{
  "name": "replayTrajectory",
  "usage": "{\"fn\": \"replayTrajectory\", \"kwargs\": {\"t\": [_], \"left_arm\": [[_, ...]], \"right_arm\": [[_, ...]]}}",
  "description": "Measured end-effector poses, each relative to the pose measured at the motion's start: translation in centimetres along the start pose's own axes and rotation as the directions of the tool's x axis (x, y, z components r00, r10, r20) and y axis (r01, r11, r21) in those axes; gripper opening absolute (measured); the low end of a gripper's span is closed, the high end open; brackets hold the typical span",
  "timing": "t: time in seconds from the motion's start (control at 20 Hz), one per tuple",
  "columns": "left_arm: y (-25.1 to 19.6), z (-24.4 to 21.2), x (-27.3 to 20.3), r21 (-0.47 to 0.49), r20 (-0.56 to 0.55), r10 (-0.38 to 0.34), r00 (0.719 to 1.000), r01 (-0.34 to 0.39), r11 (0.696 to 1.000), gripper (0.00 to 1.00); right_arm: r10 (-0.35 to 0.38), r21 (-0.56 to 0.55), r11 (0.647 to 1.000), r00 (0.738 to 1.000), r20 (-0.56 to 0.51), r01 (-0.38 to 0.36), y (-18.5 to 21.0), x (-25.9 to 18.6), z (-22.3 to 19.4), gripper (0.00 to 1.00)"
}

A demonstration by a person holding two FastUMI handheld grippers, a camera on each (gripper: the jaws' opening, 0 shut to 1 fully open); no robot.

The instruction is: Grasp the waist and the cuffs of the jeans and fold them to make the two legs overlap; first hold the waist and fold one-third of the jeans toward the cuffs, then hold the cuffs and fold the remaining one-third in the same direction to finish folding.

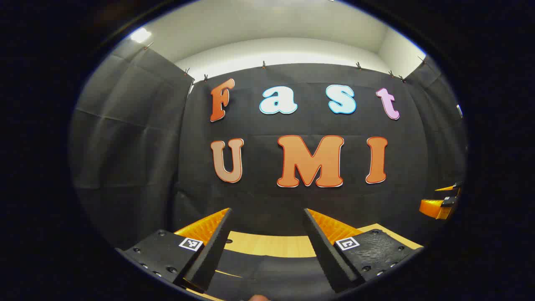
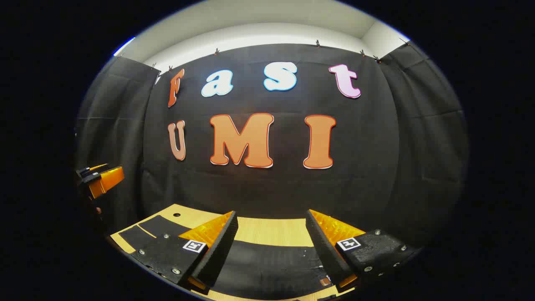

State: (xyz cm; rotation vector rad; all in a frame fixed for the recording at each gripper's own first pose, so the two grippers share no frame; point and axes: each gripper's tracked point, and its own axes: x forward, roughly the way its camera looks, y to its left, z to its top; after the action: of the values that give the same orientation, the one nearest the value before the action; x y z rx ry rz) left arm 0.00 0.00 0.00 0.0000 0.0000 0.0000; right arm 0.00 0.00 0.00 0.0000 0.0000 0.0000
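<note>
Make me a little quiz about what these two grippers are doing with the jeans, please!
1. True or false: the left gripper is shut on the jeans.
2. What do the jeans lie on? A) a wooden table B) a chair C) a bed
3. Fill in: the right gripper has its fingers spread ____.

Key:
1. False: its fingers stand apart and hold nothing.
2. A.
3. Apart, above the jeans.
</note>
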Motion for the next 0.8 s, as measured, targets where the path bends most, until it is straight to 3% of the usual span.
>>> {"fn": "replayTrajectory", "kwargs": {"t": [0.15,0.35,0.5,0.8], "left_arm": [[2.2,0.4,1.3,0.042,0.003,0.005,1.0,-0.005,0.999,1.0],[3.9,-0.9,2.7,0.043,-0.01,0.018,1.0,-0.018,0.999,1.0],[5.6,-3.2,3.7,0.034,-0.065,0.036,0.997,-0.034,0.999,0.99],[12.1,-8.7,5.7,-0.01,-0.231,0.16,0.96,-0.167,0.986,1.0]], "right_arm": [[-0.046,0.009,0.999,0.999,0.005,0.046,0.4,0.7,0.1,0.98],[-0.046,0.011,0.999,0.998,0.041,0.045,2.8,1.9,0.9,0.98],[-0.046,0.04,0.998,0.999,-0.001,0.046,3.9,2.7,-0.3,1.0],[-0.131,0.088,0.986,0.981,-0.141,0.144,0.6,3.7,-4.1,0.98]]}}
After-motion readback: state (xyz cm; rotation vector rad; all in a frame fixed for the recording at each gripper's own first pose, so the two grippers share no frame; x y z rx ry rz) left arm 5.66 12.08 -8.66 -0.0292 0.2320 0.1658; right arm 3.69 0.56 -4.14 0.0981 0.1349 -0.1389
